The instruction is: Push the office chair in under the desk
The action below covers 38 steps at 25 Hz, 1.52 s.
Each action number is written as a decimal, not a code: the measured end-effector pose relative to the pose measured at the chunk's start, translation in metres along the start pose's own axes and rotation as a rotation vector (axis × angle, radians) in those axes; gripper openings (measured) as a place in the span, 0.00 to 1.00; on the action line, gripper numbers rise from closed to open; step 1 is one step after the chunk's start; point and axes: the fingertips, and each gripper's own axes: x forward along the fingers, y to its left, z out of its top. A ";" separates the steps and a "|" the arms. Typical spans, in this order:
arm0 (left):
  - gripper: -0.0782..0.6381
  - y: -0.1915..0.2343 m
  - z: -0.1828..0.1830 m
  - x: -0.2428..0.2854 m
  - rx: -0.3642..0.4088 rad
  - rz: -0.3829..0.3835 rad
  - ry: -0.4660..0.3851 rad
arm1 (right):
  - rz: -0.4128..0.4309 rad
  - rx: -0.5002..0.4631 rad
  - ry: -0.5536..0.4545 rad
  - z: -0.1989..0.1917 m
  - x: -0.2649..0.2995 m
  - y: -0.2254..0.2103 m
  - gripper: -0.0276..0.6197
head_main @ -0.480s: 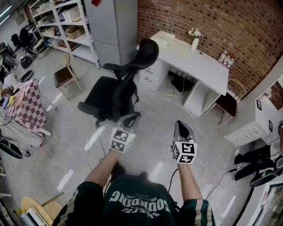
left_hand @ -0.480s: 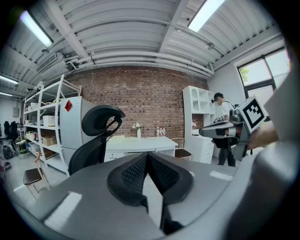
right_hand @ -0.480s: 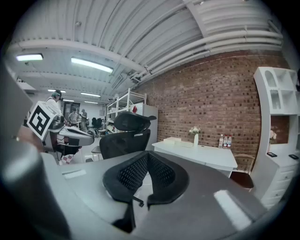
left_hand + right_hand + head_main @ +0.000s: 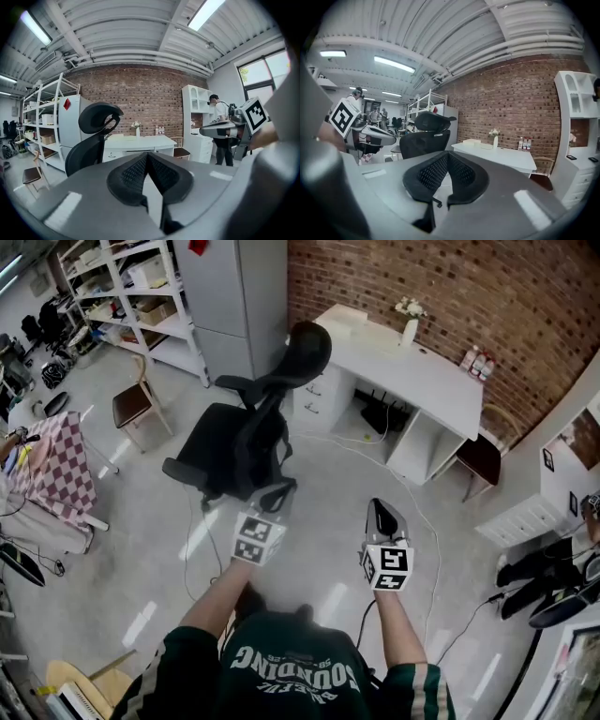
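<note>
Far to the left of the office chair [image 4: 242, 439] we see a red and white checked cloth [image 4: 58, 470]. A small wooden chair [image 4: 137, 404] stands a bit nearer to the office chair, also on its left. Behind the office chair are white shelves [image 4: 120, 292] and a tall grey cabinet [image 4: 234, 296]. The black office chair stands out on the grey floor [image 4: 141, 540]. It is not under the table [image 4: 417, 371]. Its seat points to the left, away from the table, and its head rest is up near the table's left end. Our left gripper [image 4: 278, 491] is just in front of the office chair's back, low down. Its jaws are closed with nothing between them, and in the left gripper view the chair looks a little way off from it. Our right gripper [image 4: 379, 506] is to the right of the office chair, well apart from it. It is closed too and holds nothing. The white table is to the right of the office chair, by the brick wall [image 4: 450, 287]. A vase with flowers [image 4: 410, 326] and some bottles [image 4: 478, 364] stand on it. Farther right of the office chair is a brown stool [image 4: 481, 461].
</note>
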 end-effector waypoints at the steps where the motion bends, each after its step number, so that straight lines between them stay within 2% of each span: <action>1: 0.12 -0.001 -0.001 0.001 0.001 0.000 -0.002 | 0.005 0.002 -0.002 0.000 -0.001 0.000 0.04; 7: 0.12 -0.006 0.001 0.001 -0.008 0.002 0.011 | 0.011 0.066 0.026 -0.007 -0.002 -0.009 0.05; 13: 0.12 -0.007 0.001 0.006 -0.015 0.010 0.000 | 0.001 0.032 0.014 -0.008 -0.004 -0.011 0.04; 19: 0.12 0.003 0.008 0.023 0.005 -0.006 -0.004 | -0.004 0.047 0.018 -0.002 0.019 -0.012 0.04; 31: 0.12 0.067 0.014 0.065 0.014 -0.035 -0.009 | 0.015 0.056 0.034 0.014 0.106 0.017 0.04; 38: 0.12 0.129 0.024 0.072 0.047 -0.028 -0.036 | 0.033 0.048 0.037 0.029 0.169 0.052 0.04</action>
